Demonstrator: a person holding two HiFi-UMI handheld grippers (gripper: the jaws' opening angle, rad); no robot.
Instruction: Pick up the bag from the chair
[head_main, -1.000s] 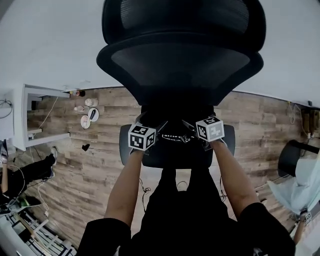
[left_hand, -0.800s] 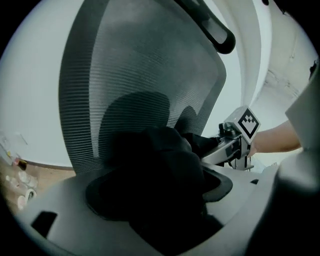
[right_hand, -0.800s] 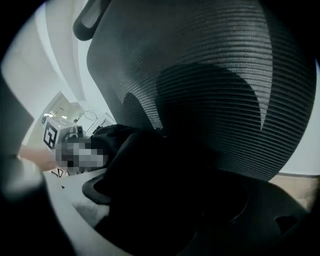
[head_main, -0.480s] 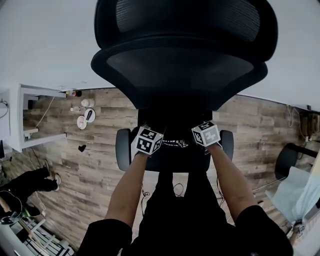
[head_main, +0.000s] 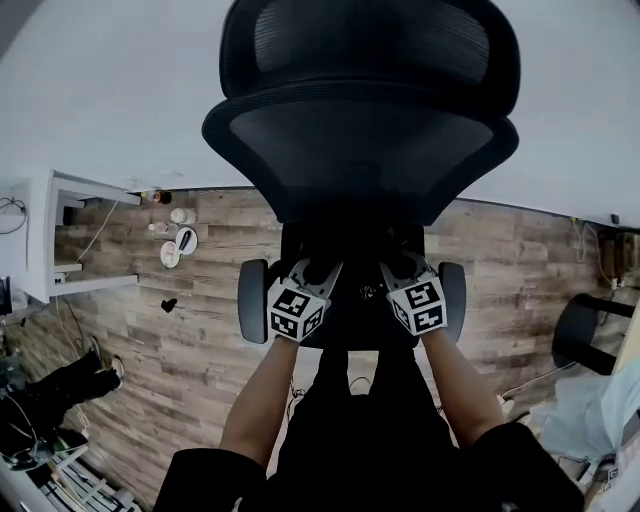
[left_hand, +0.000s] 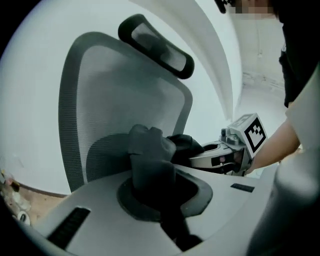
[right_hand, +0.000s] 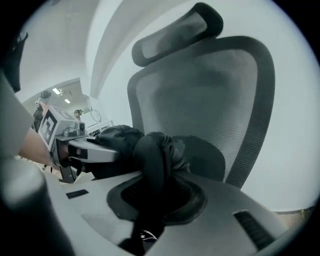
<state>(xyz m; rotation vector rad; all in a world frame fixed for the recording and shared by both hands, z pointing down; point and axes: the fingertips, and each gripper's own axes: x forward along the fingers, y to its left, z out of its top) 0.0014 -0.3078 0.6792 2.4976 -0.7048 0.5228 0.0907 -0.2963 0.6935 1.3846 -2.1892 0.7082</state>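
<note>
Black short-sleeved top (head_main: 370, 440); left gripper (head_main: 315, 272) and right gripper (head_main: 398, 270) bear black-and-white marker cubes (head_main: 297, 308).

The bag (left_hand: 150, 150) is dark matt cloth, soft and wrinkled. The chair (head_main: 360, 150) has a back of fine black mesh, also matt. My left gripper (left_hand: 162, 200) has a smooth pale plastic shell. The floor (head_main: 200, 290) is grained wood planks.

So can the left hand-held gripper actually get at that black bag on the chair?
Probably yes. Nothing blocks the left hand-held gripper; the bag appears bunched between its jaws, just in front of the chair.
</note>
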